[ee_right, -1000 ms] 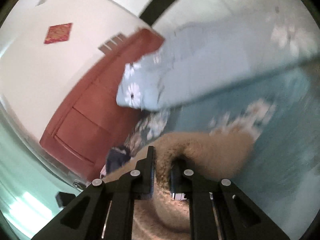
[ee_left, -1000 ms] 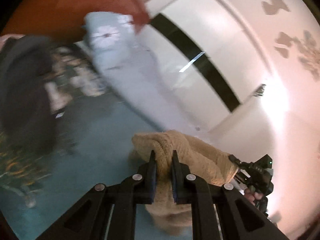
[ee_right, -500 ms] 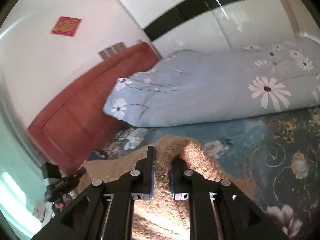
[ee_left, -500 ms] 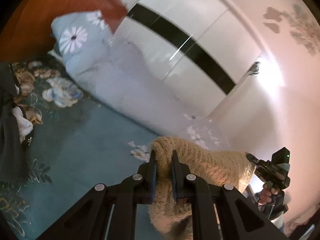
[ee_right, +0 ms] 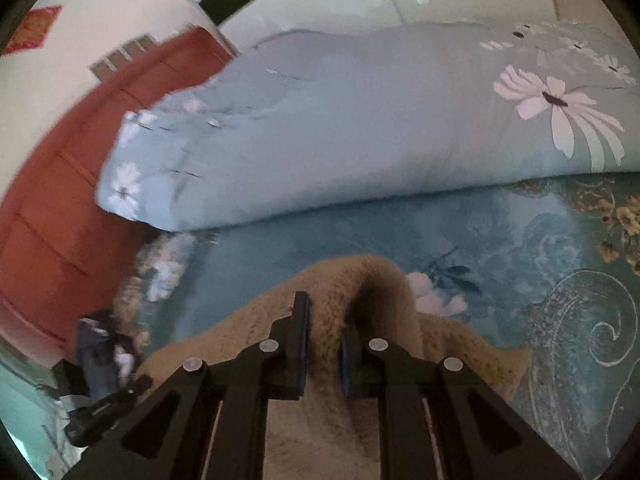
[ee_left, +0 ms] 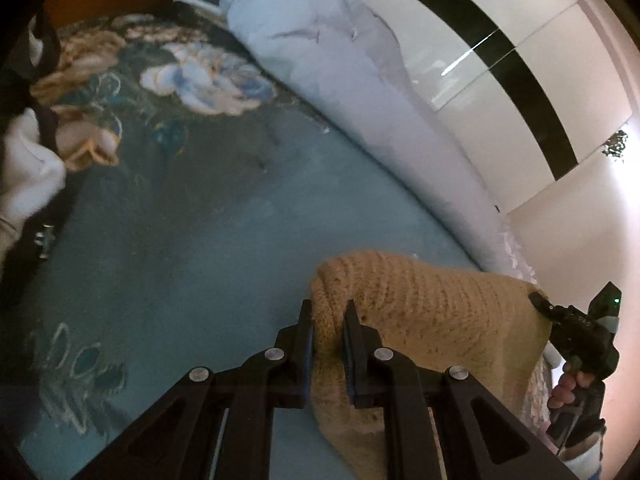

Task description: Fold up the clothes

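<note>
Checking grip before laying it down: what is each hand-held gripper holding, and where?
Both pinch the tan knit sweater: left hand-held gripper and right hand-held gripper each on a bunched fold.

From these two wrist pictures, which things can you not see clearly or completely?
- Tan knit garment: its lower part is cut off by the bottom edge and hidden behind the left gripper; its full shape is unknown.
- In the right wrist view, the right gripper covers the garment's pinched fold.
- Dark and white clothes: cut off by the left edge, blurred.
- Red paper on the wall: too blurred to read.
</note>
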Demonstrator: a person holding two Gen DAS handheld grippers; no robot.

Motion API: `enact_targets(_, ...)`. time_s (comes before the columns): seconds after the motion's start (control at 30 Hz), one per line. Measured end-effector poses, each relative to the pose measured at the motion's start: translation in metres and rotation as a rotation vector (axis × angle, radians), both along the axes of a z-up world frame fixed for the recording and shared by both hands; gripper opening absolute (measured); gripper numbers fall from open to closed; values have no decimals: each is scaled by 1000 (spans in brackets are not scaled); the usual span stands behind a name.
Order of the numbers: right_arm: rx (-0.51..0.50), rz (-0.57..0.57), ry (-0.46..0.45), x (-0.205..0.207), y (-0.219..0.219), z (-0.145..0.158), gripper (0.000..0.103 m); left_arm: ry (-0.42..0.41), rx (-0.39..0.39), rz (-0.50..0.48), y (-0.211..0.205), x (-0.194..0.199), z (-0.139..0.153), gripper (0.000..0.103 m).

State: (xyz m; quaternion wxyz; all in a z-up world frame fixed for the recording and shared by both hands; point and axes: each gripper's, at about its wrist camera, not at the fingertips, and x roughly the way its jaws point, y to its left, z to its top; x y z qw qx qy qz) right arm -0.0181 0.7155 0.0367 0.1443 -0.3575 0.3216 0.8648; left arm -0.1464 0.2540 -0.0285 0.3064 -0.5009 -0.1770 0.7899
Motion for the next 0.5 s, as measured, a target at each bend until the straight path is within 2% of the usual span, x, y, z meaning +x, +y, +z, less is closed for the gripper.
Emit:
enact_targets(0.07, -5, -20, -34, -7, 5, -13, 14, -14, -14, 0, 5, -4, -8, 16)
enact_targets(0.2, -23, -43, -51, -4, 11, -28, 15, -16, -24, -16, 8, 4, -4, 17)
enact_targets(0.27, -23, -42, -34, 3, 9, -23, 25, -17, -23, -32, 3, 11, 4, 20)
enact_targets(0.33, -8, -27, -20, 12, 4, -14, 47, -21, -33, -40, -4, 20, 11, 25)
enact_targets(0.43, 5, 47, 22, 43, -6, 3, 57, -4, -53, -39, -19, 42, 26, 32)
enact_targets(0.5, 26, 79, 47, 69, -14, 13, 58, 29, -67, -53, -28, 64, 35, 36)
